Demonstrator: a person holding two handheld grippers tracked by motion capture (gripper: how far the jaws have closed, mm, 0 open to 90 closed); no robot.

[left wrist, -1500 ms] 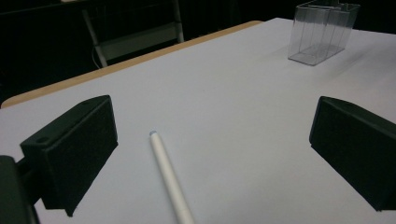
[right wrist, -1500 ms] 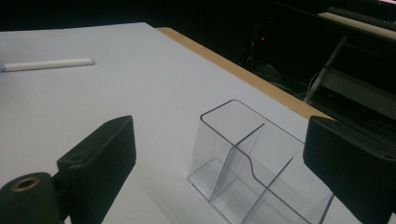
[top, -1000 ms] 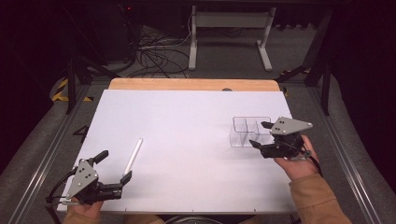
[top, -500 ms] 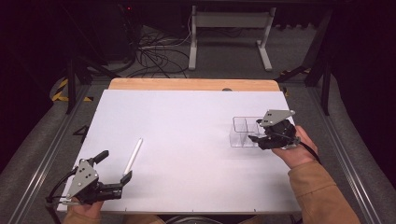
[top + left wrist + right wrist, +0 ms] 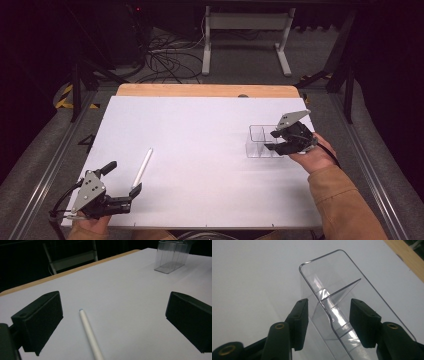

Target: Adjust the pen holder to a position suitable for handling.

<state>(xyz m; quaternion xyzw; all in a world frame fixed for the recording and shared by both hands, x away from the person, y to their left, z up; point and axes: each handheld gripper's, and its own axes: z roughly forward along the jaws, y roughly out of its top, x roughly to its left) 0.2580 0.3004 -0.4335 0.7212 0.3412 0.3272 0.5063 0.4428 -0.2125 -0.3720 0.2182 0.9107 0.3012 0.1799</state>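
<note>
**Right jaws closing around the clear organizer's wall**

Nearest you, your left gripper (image 5: 120,187) rested at the front left corner of the white table (image 5: 200,130), jaws spread wide and gripping nothing. The white pen (image 5: 142,167) lay flat on the table between those jaws, slanting away from you; in the left gripper view it (image 5: 90,336) touched neither pad. Farther off, on the right side, your right gripper (image 5: 272,140) sat at the clear organizer (image 5: 260,141). Its jaws had just been closing and straddled one long wall of the organizer (image 5: 342,297), one jaw outside, one inside a compartment, with gaps visible on both sides, so not yet pinching it.
</note>
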